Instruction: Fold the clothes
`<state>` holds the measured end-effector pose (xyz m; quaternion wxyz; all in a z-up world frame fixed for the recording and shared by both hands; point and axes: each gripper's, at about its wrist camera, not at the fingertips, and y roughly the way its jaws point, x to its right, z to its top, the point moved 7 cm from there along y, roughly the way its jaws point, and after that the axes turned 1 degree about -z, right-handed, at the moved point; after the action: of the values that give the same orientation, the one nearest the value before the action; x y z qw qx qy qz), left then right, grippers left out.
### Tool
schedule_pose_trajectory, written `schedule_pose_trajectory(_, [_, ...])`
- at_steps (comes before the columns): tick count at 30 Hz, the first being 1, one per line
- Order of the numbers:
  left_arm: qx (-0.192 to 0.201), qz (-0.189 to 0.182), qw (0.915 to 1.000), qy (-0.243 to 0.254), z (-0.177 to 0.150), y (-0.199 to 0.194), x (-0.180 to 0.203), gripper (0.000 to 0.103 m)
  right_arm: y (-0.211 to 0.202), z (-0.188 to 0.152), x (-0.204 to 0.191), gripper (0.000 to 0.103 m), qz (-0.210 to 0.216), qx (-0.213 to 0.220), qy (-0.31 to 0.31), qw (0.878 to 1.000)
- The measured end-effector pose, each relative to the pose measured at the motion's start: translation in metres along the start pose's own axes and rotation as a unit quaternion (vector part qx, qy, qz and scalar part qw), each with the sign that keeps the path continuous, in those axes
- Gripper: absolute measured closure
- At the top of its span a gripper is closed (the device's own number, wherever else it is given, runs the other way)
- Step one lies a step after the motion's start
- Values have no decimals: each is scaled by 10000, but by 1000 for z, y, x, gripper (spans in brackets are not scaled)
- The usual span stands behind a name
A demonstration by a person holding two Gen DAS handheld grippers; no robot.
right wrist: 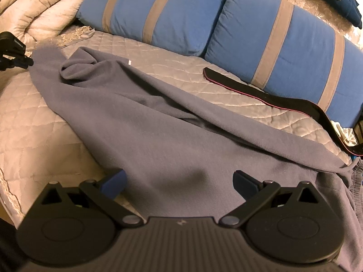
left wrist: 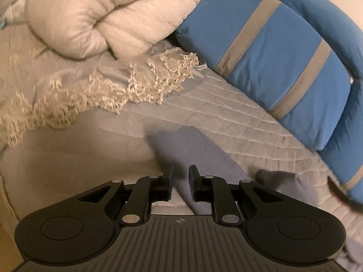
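Note:
A grey-blue fleece garment (right wrist: pixel 158 124) lies spread and creased on the quilted bed. Its far end (left wrist: pixel 188 149) shows as a narrow strip in the left wrist view. My left gripper (left wrist: pixel 181 182) hovers over that strip with its jaws a little apart. The cloth is visible through the narrow gap and the pads do not press on it. From the right wrist view the left gripper (right wrist: pixel 30 62) sits at the garment's far left corner. My right gripper (right wrist: pixel 179 181) stands wide open just above the near part of the garment, nothing between its fingers.
Two blue pillows with grey stripes (right wrist: pixel 283 52) line the far side of the bed (right wrist: pixel 34 122). A rolled cream duvet (left wrist: pixel 95 15) and a lace-edged cloth (left wrist: pixel 127 83) lie at the far left. A black strap with a red edge (right wrist: pixel 261 93) rests beside the pillows.

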<state>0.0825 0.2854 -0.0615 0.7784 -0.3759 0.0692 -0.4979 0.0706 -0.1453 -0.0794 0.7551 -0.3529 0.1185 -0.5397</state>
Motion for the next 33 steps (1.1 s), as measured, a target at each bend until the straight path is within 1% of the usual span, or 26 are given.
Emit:
schedule_pose_trajectory(1, [23, 20, 9999, 155, 1, -1, 1, 77, 0, 0, 0, 0, 6, 12, -11, 10000])
schedule_pose_trajectory(2, [58, 58, 9995, 310, 2, -2, 3, 69, -1, 1, 0, 0, 11, 31, -26, 10000])
schedule_pose_trajectory(3, [123, 147, 9982, 568, 3, -4, 6, 63, -2, 1, 0, 0, 16, 49, -41, 10000])
schedule_pose_trajectory(4, [189, 230, 9959, 858, 4, -5, 9, 50, -3, 2, 0, 0, 10, 83, -70, 9999])
schedule_pose_trajectory(5, [267, 299, 9915, 1236, 4, -6, 12, 36, -5, 2, 1, 0, -3, 129, -108, 9999])
schedule_pose_trajectory(6, [350, 361, 9860, 1592, 2, -7, 16, 32, -6, 2, 1, 0, -27, 176, -147, 9997])
schedule_pose_trajectory(8, [497, 459, 9730, 2206, -5, -9, 23, 25, -10, 3, 3, 0, -91, 274, -227, 9993])
schedule_pose_trajectory(9, [524, 477, 9650, 2526, -10, -7, 26, 25, -11, 3, 4, 0, -115, 299, -246, 9992])
schedule_pose_trajectory(11, [477, 399, 9506, 3041, -20, -4, 32, 24, -13, 2, 7, 0, -142, 303, -233, 9992])
schedule_pose_trajectory(12, [449, 372, 9416, 3316, -25, -4, 36, 24, -13, 1, 9, 0, -143, 286, -200, 9993])
schedule_pose_trajectory(14, [445, 369, 9209, 3854, -33, -5, 42, 24, -15, 1, 11, 0, -167, 307, -167, 9993])
schedule_pose_trajectory(17, [548, 417, 8741, 4809, -44, -12, 50, 24, -19, 1, 15, 0, -212, 376, -150, 9990])
schedule_pose_trajectory(19, [557, 547, 8292, 5535, -54, -14, 49, 23, -23, 1, 15, 0, -247, 472, -191, 9984])
schedule_pose_trajectory(20, [585, 639, 8057, 5860, -58, -15, 48, 23, -23, 1, 15, 0, -267, 485, -219, 9982])
schedule_pose_trajectory(21, [659, 742, 7755, 6235, -62, -15, 47, 23, -23, 0, 14, 0, -288, 476, -252, 9981])
schedule_pose_trajectory(25, [857, 900, 6714, 7306, -77, -14, 52, 23, -21, 0, 11, 0, -343, 423, -326, 9980])
schedule_pose_trajectory(27, [902, 826, 6220, 7734, -86, -9, 59, 24, -23, 2, 10, 0, -327, 450, -315, 9980])
schedule_pose_trajectory(29, [889, 724, 5784, 8077, -94, -4, 65, 24, -25, 5, 10, 0, -296, 496, -300, 9979])
schedule_pose_trajectory(30, [847, 651, 5599, 8216, -96, -2, 67, 24, -26, 5, 10, 0, -297, 519, -295, 9978])
schedule_pose_trajectory(31, [779, 574, 5489, 8303, -97, 1, 69, 24, -26, 6, 11, 0, -308, 538, -291, 9977])
schedule_pose_trajectory(32, [741, 506, 5435, 8346, -96, 3, 69, 24, -26, 6, 13, 0, -324, 539, -279, 9976])
schedule_pose_trajectory(33, [694, 427, 5405, 8374, -95, 5, 69, 24, -26, 5, 14, 0, -344, 528, -261, 9977])
